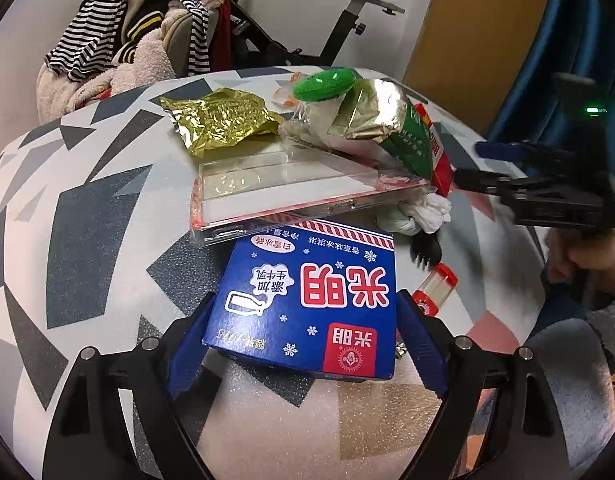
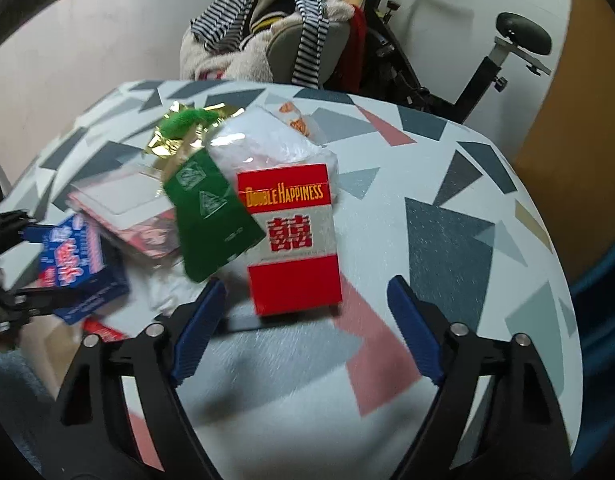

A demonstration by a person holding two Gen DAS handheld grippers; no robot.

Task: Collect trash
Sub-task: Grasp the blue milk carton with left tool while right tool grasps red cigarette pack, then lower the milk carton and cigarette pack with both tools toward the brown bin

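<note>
A blue ice-cream carton (image 1: 307, 296) lies at the near end of a trash pile, its far end under a clear plastic tray (image 1: 287, 188). My left gripper (image 1: 307, 295) has its blue pads against the carton's two sides. The red-and-silver cigarette pack (image 2: 293, 240) stands at the pile's right side, partly under a green foil bag (image 2: 211, 220). My right gripper (image 2: 306, 283) straddles the pack's near end with a gap on each side, open; this view is blurred. A gold wrapper (image 1: 223, 120), white tissue (image 1: 419, 212) and a red-capped vial (image 1: 435, 288) lie around.
The table (image 2: 467, 240) has a cloth patterned with grey, pink and white shapes; its right half is bare. Behind it stand a chair piled with clothes (image 1: 139, 40) and an exercise bike (image 1: 347, 20). A person's hand (image 1: 587, 256) holds the right gripper.
</note>
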